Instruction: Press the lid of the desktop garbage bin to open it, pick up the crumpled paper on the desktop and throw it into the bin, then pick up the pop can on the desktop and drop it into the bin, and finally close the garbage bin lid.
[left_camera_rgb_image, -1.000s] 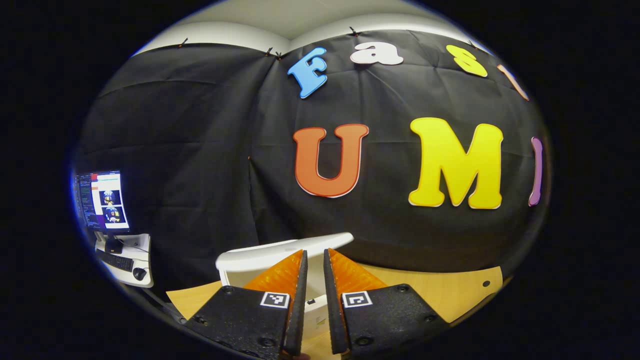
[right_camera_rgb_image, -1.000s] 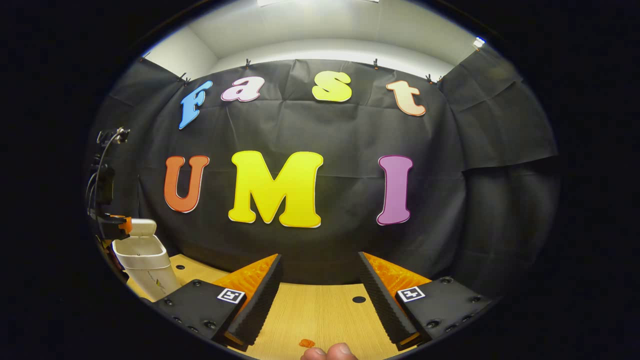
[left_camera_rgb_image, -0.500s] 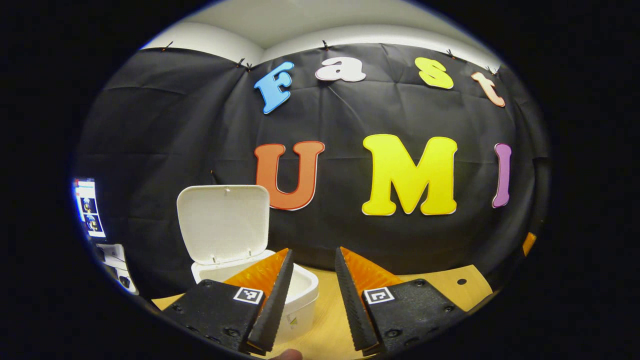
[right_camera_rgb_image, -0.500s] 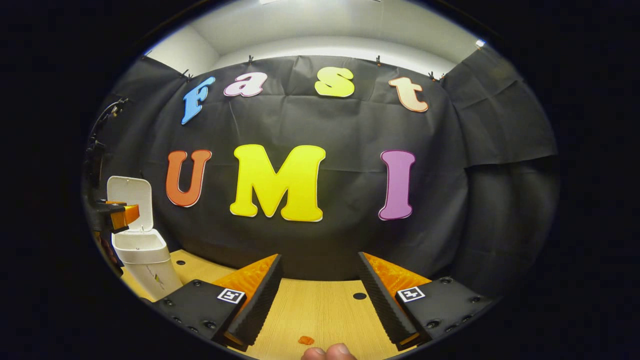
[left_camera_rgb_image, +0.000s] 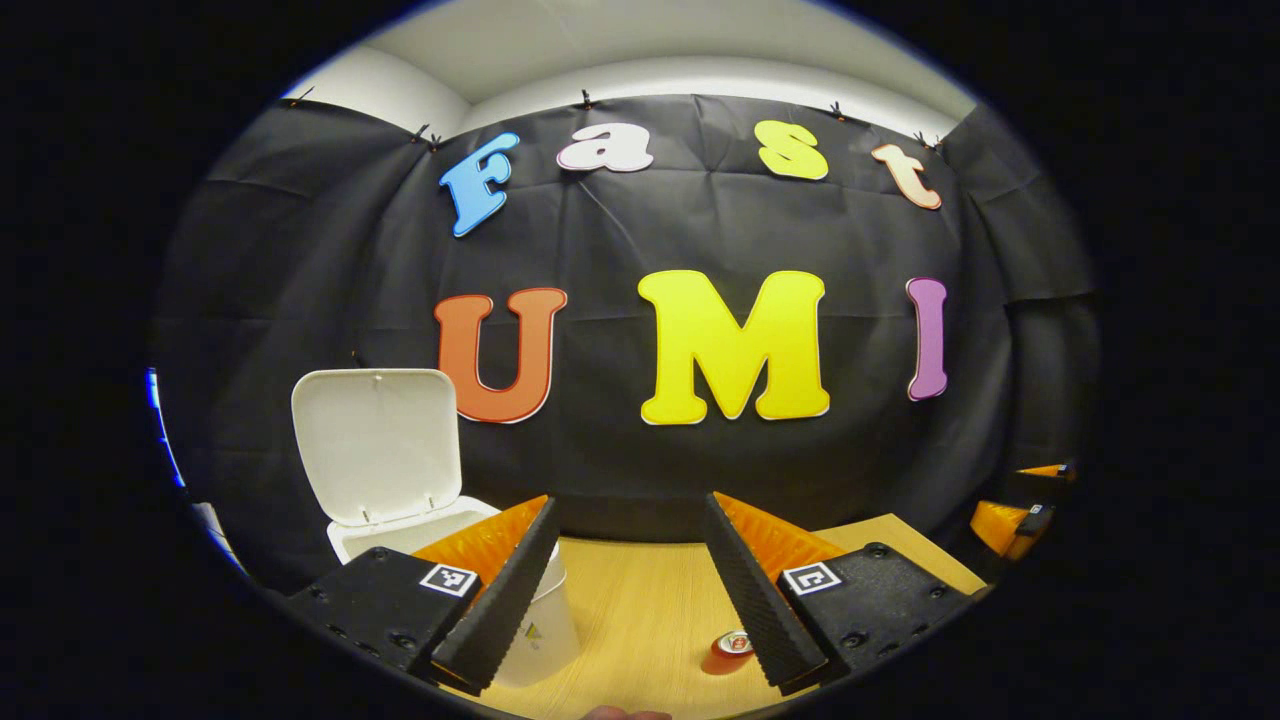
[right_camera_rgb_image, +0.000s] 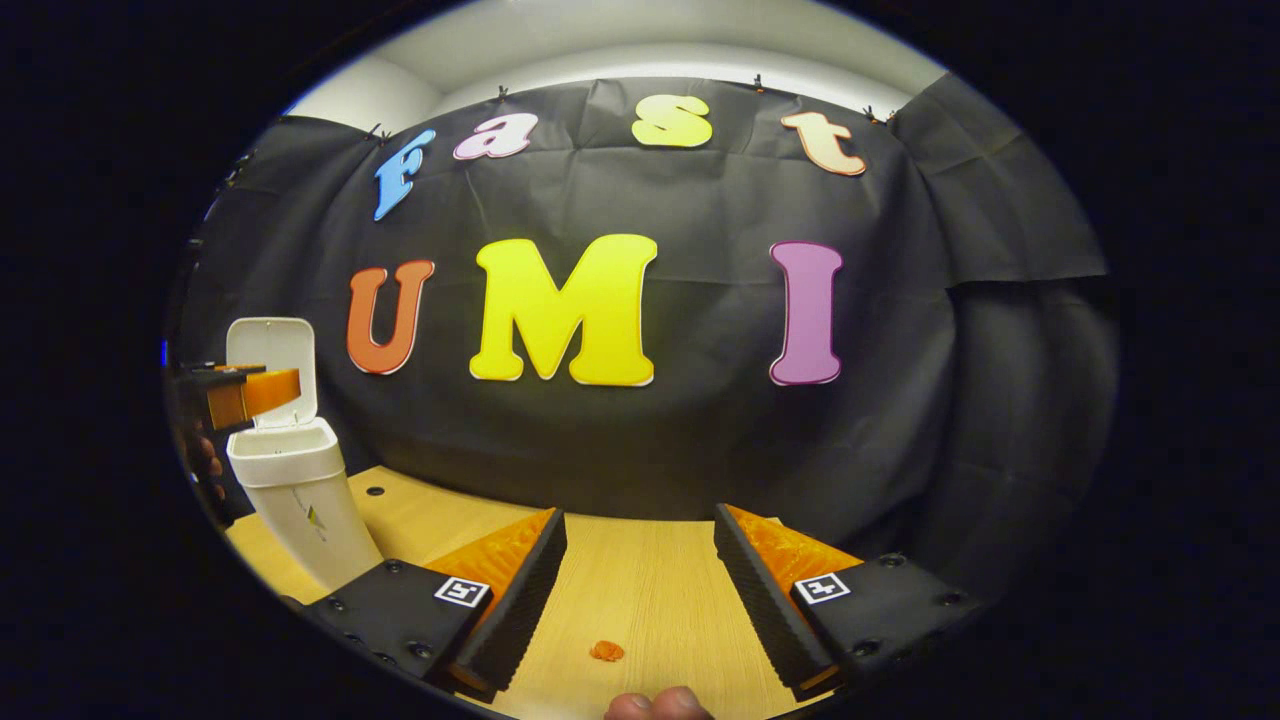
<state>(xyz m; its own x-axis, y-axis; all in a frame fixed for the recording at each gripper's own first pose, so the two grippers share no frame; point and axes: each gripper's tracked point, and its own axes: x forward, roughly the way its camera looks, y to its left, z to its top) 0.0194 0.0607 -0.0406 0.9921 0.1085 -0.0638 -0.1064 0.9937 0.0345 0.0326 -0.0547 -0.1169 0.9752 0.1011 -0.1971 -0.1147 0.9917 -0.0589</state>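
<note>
Both tongs, left (left_camera_rgb_image: 625, 590) and right (right_camera_rgb_image: 640, 590), gape with nothing between; the left view catches the pop can (left_camera_rgb_image: 733, 645), the right view an orange scrap (right_camera_rgb_image: 606, 651).

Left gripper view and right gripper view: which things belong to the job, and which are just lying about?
Job:
white bin, its lid standing open
pop can
small orange lump, perhaps the crumpled paper

Not the job:
wooden table
black cloth wall
</note>
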